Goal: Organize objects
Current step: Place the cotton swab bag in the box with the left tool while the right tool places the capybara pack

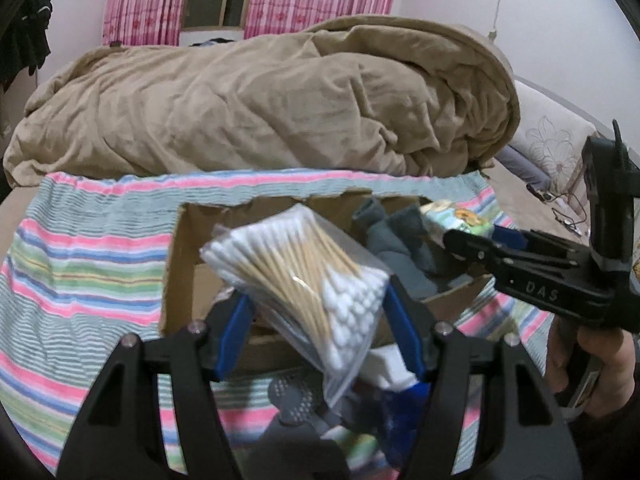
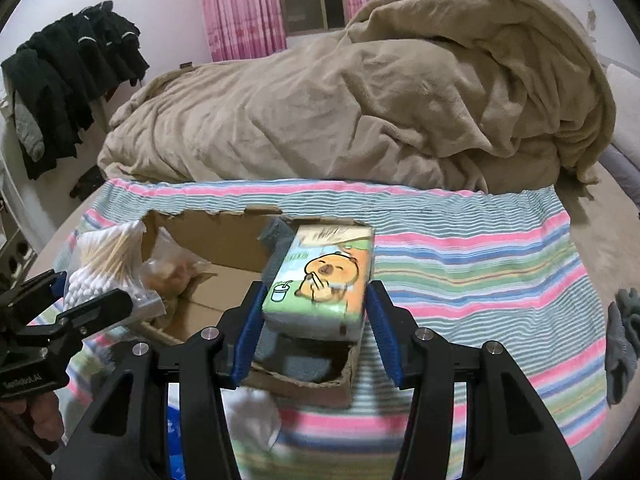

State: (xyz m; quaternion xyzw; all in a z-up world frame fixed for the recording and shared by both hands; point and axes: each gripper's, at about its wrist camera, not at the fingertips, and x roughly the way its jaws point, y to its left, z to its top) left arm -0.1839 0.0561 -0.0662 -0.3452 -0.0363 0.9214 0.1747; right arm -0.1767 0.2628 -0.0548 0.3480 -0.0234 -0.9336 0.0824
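Over the box (image 1: 188, 264), swab bag (image 1: 304, 276) tilts diagonally.

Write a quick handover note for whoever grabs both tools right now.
Left tool: shut on the bag of cotton swabs, held over the cardboard box.
Right tool: shut on the tissue pack, also over the box.
Done: grey cloth lies in the box.
Left: neither item is set down yet. A grey glove lies on the striped blanket, and more bits sit near the tools.
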